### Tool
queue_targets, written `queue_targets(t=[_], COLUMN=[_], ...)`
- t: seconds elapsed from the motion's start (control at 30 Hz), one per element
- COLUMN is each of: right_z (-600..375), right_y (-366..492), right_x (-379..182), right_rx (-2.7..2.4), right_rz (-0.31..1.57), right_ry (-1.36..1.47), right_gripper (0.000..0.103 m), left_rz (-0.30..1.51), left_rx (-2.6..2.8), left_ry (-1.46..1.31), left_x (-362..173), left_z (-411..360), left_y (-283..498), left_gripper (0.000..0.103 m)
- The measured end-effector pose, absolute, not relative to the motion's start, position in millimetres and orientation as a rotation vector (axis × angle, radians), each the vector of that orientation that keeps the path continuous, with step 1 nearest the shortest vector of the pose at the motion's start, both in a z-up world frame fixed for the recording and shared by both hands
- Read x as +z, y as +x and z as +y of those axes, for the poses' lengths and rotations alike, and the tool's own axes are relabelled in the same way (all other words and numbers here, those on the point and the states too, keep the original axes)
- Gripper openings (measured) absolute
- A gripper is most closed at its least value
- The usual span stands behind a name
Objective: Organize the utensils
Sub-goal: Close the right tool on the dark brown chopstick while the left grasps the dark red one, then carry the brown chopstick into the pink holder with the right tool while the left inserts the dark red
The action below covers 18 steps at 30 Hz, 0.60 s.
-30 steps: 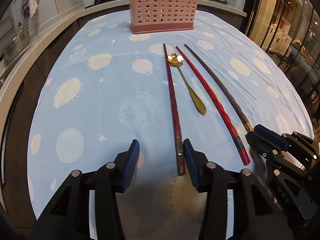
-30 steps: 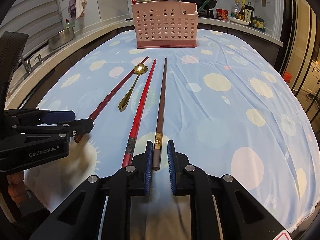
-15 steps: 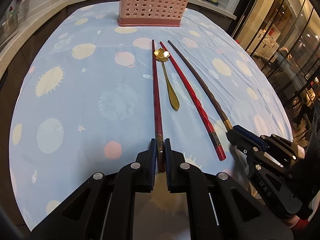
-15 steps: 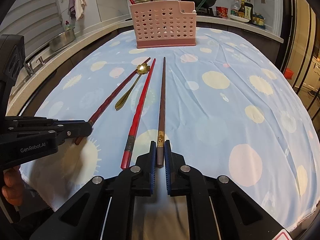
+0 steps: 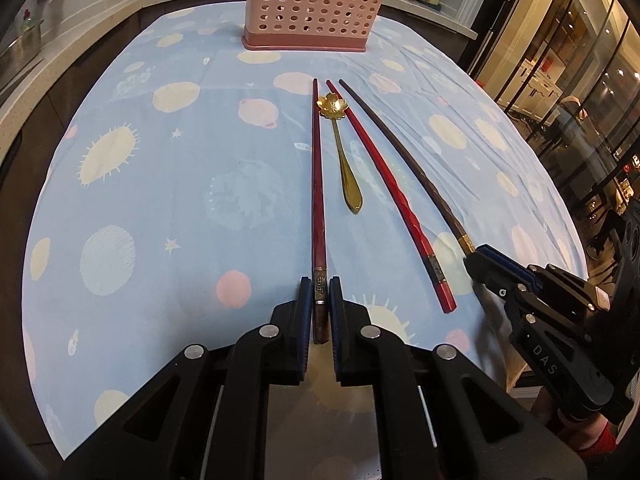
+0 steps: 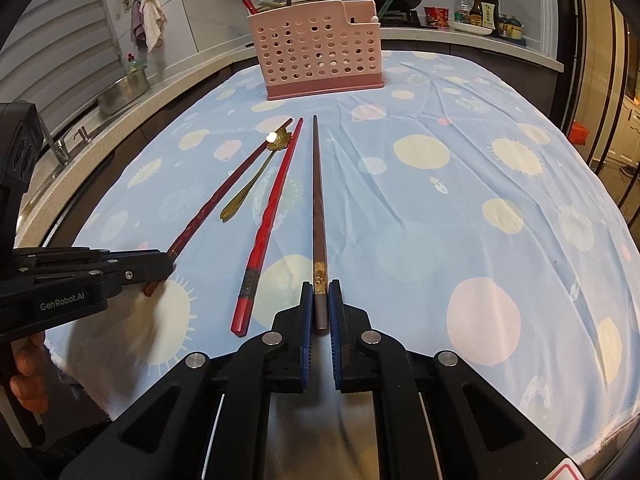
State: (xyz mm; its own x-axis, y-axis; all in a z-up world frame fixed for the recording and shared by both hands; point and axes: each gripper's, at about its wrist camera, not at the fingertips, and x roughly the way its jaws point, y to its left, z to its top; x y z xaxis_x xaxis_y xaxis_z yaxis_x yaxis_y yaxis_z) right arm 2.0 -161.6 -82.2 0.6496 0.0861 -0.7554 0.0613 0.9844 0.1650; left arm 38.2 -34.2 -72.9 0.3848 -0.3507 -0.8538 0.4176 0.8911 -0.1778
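Three chopsticks and a gold flower-headed spoon [image 5: 343, 156] lie side by side on the blue patterned tablecloth [image 5: 160, 200]. My left gripper [image 5: 320, 286] is shut on the thick end of the dark red chopstick [image 5: 318, 184], which still rests on the cloth. My right gripper [image 6: 320, 286] is shut on the thick end of the brown chopstick [image 6: 318, 200], just behind its gold band. Between them lies the bright red chopstick [image 6: 268, 224], untouched. A pink perforated utensil holder [image 6: 320, 56] stands at the far end of the table with several utensils in it.
A kitchen counter with a sink and metal pot [image 6: 124, 88] runs along the left. Bottles [image 6: 480, 10] and a wok stand on the back counter. A hand [image 6: 28, 376] holds the left gripper's handle. The table edge lies just below both grippers.
My left gripper's jaws have come together from wide apart onto the dark red chopstick's end. The right gripper's jaws narrowed slightly onto the brown chopstick. Neither chopstick has left the cloth.
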Motion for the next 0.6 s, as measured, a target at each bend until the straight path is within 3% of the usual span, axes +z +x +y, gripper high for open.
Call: queue_targets(t=[0.07, 0.13, 0.3, 0.33, 0.6], right_z=[-161, -160, -159, -159, -165], right_y=[2, 2, 1, 1, -8], right_x=[-82, -83, -83, -83, -49], right_rx=[0.014, 0.013, 0.015, 0.015, 0.021], right_rz=[0.864, 0.861, 0.854, 0.854, 0.780], right_ry=[0.179, 0.172, 0.153, 0.149, 0.156], right_gripper=[0.008, 0.008, 0.007, 0.007, 0.007], left_rz=[1.058, 1.052, 1.037, 1.041, 0.994], left_rx=[-0.493, -0.489, -0.478, -0.476, -0.496], left_ry=[0.072, 0.074, 0.083, 0.084, 0.043], left_x=[-72, -73, -74, -73, -42], left_z=[-35, -35, -37, -36, -24], left_y=[37, 36, 36, 37, 32], left_gripper=[0.021, 0.022, 0.018, 0.008, 0.007])
